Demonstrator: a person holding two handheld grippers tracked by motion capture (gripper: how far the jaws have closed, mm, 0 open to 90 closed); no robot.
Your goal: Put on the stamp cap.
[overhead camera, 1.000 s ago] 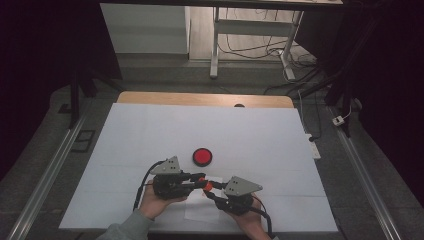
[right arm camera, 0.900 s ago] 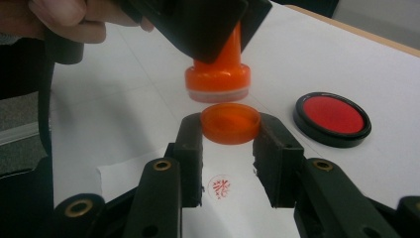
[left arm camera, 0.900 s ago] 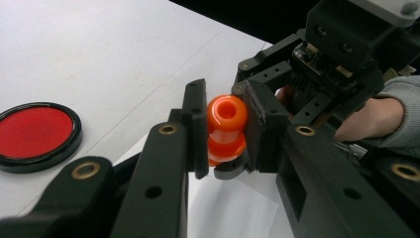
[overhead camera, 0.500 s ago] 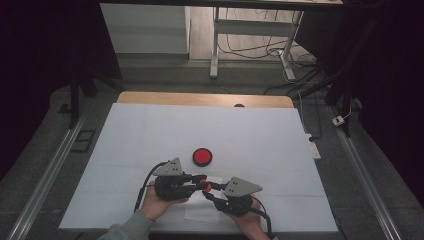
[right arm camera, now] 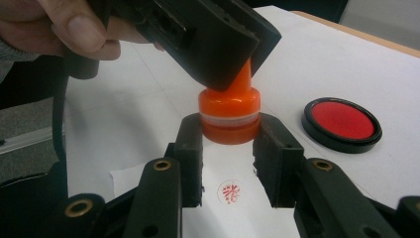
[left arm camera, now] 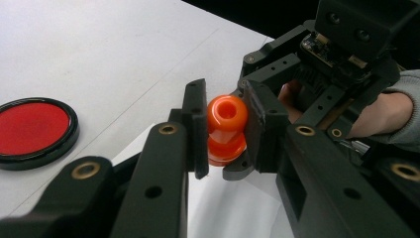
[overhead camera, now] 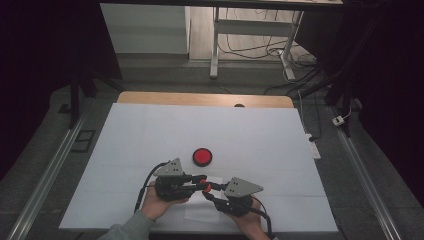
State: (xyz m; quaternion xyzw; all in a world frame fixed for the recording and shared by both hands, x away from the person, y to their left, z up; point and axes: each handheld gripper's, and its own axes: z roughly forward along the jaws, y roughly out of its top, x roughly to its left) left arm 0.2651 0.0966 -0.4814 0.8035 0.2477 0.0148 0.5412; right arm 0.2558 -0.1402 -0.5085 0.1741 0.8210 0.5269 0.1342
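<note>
An orange stamp (overhead camera: 202, 186) with a round knob is held between both grippers near the table's front edge. My left gripper (left arm camera: 225, 126) is shut on the stamp (left arm camera: 227, 114) at its knob. My right gripper (right arm camera: 229, 144) is shut on the wide base of the stamp (right arm camera: 229, 111), one pad on each side. In the high view the left gripper (overhead camera: 199, 182) and right gripper (overhead camera: 207, 190) meet tip to tip. A round red imprint (right arm camera: 230, 191) marks the paper sheet (right arm camera: 148, 171) just in front of the stamp. Whether the base touches the paper I cannot tell.
A round red ink pad (overhead camera: 202, 157) in a black rim lies on the white table cover (overhead camera: 260, 135) just beyond the grippers; the ink pad (right arm camera: 342, 124) is right of the stamp in the right gripper view. A wooden table edge (overhead camera: 200, 99) runs along the back.
</note>
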